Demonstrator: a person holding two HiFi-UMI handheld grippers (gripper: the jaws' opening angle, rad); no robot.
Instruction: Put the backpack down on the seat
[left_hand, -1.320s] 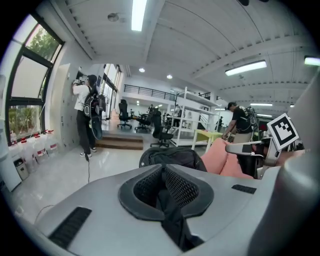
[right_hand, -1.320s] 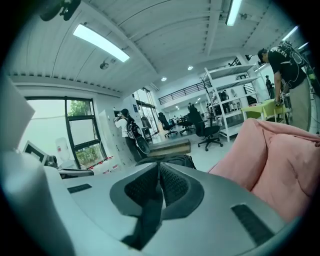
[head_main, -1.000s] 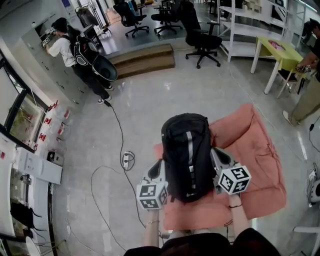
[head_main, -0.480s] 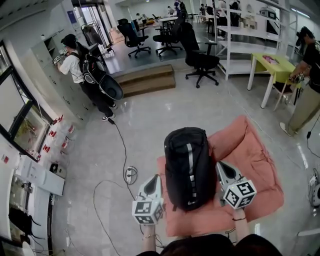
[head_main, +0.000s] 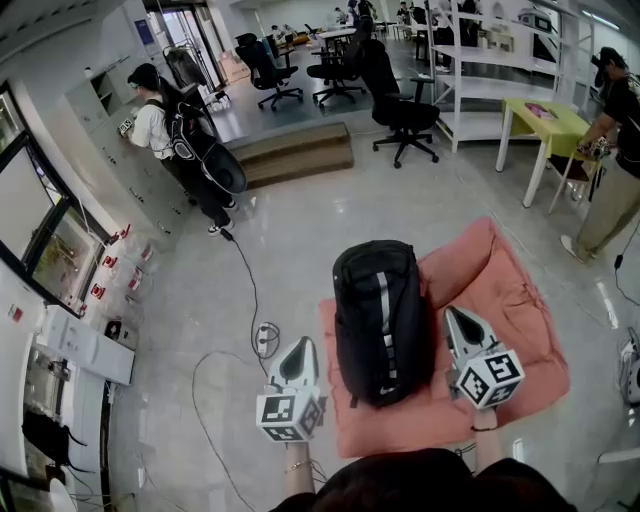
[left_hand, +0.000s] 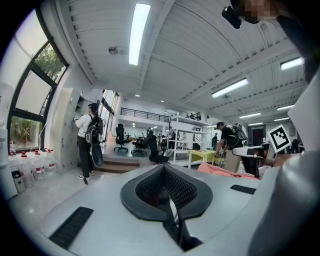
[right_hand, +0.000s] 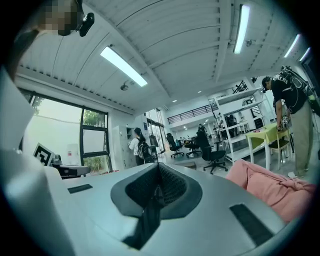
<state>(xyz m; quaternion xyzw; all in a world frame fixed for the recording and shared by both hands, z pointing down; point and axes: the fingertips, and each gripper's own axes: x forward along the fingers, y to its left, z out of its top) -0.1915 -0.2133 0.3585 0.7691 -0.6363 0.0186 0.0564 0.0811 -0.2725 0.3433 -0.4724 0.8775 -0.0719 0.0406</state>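
Left gripper (head_main: 299, 347): jaws pressed together, nothing between them. It hangs over the bare floor (head_main: 300, 230), just beside the left edge of the seat (head_main: 505, 285) and clear of the backpack (head_main: 378, 320). In the left gripper view (left_hand: 167, 186) the closed pads show only a thin dark seam.

Right gripper (head_main: 456, 316): jaws likewise together and empty. It hangs over the seat's right half, just beside the backpack's right flank; contact cannot be confirmed. The right gripper view (right_hand: 158, 186) shows the same closed seam, with the pink seat (right_hand: 270, 187) to its right.

The black backpack lies flat on the pink seat, lengthwise away from the person, grey stripe uppermost. It covers the seat's left portion, between the two grippers. Neither gripper holds it.

On the floor to the left of the seat, a power strip (head_main: 262, 341) with a black cable (head_main: 243, 275) running off across the tiles.

Beyond that, a low wooden step (head_main: 297, 155). At far left a person wearing a backpack (head_main: 172, 140) stands facing a wall of lockers. At far right a second person (head_main: 618, 150) stands by a green table (head_main: 545, 115). Black office chairs (head_main: 400, 100) and white shelving (head_main: 470, 50) occupy the background.
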